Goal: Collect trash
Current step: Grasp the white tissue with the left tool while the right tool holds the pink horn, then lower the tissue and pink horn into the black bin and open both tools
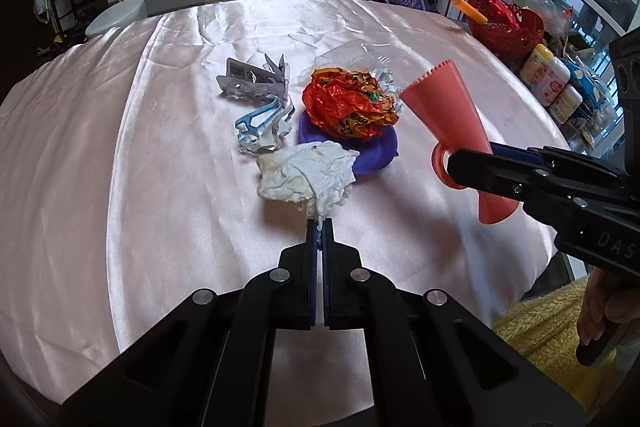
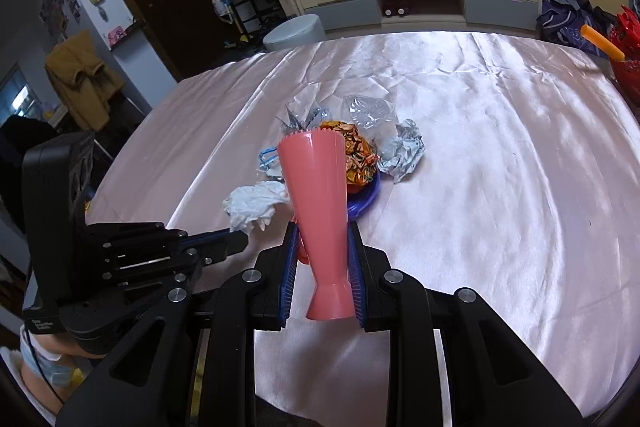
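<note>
Left tongs pinch tissue; right tongs grip scoop

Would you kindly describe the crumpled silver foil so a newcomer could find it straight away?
Start at the pink satin tablecloth and find the trash cluster near its middle. There an orange wrapper sits on a purple plate; the silver foil ball lies on the cloth just right of them in the right wrist view. It is the only shiny grey crumpled ball, unlike the white tissue.

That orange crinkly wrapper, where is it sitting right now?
The orange wrapper sits on the purple dish mid-table, behind the white tissue and right of the clear packaging.
</note>
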The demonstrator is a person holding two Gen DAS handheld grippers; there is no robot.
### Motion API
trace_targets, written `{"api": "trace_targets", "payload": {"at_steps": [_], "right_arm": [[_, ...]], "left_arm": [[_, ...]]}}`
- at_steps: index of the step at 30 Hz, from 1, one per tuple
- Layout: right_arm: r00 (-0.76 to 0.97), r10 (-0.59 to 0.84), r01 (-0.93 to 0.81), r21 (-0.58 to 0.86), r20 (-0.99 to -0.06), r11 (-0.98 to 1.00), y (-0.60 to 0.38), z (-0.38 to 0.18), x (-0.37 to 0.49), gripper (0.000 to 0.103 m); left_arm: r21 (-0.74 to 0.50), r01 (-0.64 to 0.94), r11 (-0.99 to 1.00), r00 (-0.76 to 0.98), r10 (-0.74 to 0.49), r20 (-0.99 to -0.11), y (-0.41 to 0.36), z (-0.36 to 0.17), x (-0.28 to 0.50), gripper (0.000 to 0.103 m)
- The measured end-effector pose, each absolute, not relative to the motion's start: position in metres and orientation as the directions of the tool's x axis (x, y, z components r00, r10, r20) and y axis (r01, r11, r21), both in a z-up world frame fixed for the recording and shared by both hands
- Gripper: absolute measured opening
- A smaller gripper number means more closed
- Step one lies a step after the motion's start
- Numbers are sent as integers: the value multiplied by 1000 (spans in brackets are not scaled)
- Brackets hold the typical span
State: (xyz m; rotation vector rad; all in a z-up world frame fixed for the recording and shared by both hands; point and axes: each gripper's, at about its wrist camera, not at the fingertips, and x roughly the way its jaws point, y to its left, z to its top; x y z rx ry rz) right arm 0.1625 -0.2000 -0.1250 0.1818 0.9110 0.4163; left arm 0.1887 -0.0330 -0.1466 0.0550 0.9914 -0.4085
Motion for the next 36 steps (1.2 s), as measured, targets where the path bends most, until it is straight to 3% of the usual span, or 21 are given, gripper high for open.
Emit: {"api": "trace_targets", "payload": {"at_steps": [15, 36], "right_arm": [[540, 446, -267, 358, -714, 895, -202, -117, 74, 25], [420, 407, -200, 355, -811, 913, -192, -195, 5, 25]], "left_arm": [[-146, 352, 924, 541, -329, -774, -11, -113, 72, 1], [-239, 291, 926, 389, -343, -855, -1, -199, -11, 1]]}}
